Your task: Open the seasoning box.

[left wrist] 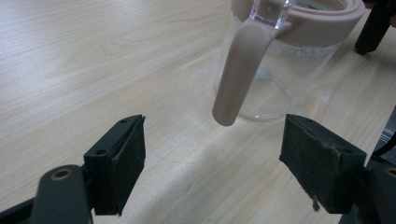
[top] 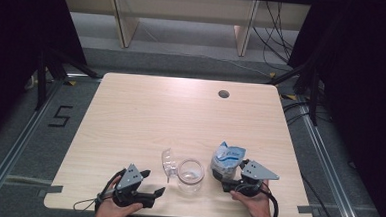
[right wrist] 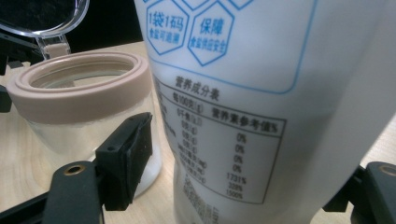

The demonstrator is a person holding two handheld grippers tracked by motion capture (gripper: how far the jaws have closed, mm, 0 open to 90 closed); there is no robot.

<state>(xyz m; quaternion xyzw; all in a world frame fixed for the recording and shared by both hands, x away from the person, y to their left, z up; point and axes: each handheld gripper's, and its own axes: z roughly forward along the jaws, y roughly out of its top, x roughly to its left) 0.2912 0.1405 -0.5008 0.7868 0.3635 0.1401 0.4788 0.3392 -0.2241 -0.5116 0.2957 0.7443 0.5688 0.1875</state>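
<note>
high view: jar (top: 190,176) already open, lid (top: 167,162) flipped up, between both grippers; bag (top: 227,159) upright just ahead of right gripper (top: 225,183), sitting between its spread jaws, contact unclear, nothing poured yet; left gripper (top: 153,182) released, empty; bag top and opening cut off in right gripper view.

Jar (top: 191,176) and pouch (top: 227,159) between claws.

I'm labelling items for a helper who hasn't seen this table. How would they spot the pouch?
On the wooden table, look at the near edge toward the right. There, right of the open glass jar, the white pouch stands upright, the lone opaque item, with blue print.
</note>
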